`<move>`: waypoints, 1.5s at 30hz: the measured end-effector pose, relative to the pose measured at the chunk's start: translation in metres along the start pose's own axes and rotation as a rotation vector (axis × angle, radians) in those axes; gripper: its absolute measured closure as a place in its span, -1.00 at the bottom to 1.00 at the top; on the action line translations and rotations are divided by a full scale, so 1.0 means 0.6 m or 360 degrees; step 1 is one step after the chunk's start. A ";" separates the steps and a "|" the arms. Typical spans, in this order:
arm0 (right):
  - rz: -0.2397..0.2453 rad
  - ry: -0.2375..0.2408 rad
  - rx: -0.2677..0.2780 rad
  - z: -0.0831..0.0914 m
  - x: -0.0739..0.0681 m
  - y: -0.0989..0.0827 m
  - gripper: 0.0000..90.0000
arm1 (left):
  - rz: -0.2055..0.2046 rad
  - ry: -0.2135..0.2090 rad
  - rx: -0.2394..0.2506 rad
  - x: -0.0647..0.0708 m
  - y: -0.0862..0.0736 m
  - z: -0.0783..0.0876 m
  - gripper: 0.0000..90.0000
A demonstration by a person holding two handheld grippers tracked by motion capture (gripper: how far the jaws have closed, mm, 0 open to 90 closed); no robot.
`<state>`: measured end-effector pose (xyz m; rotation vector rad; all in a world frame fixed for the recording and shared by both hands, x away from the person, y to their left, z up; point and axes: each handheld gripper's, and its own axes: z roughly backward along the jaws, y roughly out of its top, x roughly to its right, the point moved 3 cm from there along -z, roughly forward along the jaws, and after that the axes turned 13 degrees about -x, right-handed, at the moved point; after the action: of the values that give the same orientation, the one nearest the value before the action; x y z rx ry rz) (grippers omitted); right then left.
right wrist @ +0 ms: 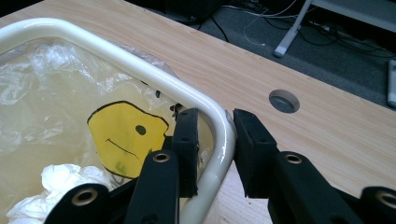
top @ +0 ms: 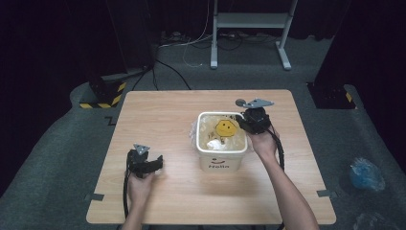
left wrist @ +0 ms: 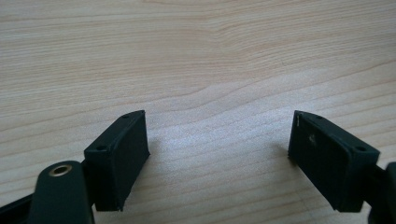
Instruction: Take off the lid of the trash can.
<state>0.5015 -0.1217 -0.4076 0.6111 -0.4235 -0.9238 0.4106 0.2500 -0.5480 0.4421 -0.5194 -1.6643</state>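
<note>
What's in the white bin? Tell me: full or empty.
Neither: the white bin has a plastic liner and crumpled white paper at the bottom.

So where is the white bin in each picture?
High view: the white bin stands in the middle of the table.
Left gripper view: not in it, just table wood.
Right gripper view: the bin's rim curves across the left half, between the right tongs.
Shared landmark: the yellow smiley face inside the bin.

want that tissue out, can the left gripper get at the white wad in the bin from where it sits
Probably yes: the left gripper rests open on the table, the bin is open-topped, and the white wad lies on top. The right gripper straddles only the far corner.
</note>
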 end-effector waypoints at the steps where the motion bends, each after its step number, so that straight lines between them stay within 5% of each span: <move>1: -0.0002 -0.0001 -0.0001 0.000 0.000 0.000 0.59 | 0.0000 0.0000 0.0000 0.000 0.000 0.000 -0.56; 45: -0.0049 0.0031 -0.0007 0.019 0.003 0.004 0.64 | 0.0002 -0.0002 0.0001 0.000 0.000 0.000 -0.55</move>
<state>0.4973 -0.1252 -0.3973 0.6232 -0.3955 -0.9473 0.4107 0.2498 -0.5480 0.4413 -0.5208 -1.6634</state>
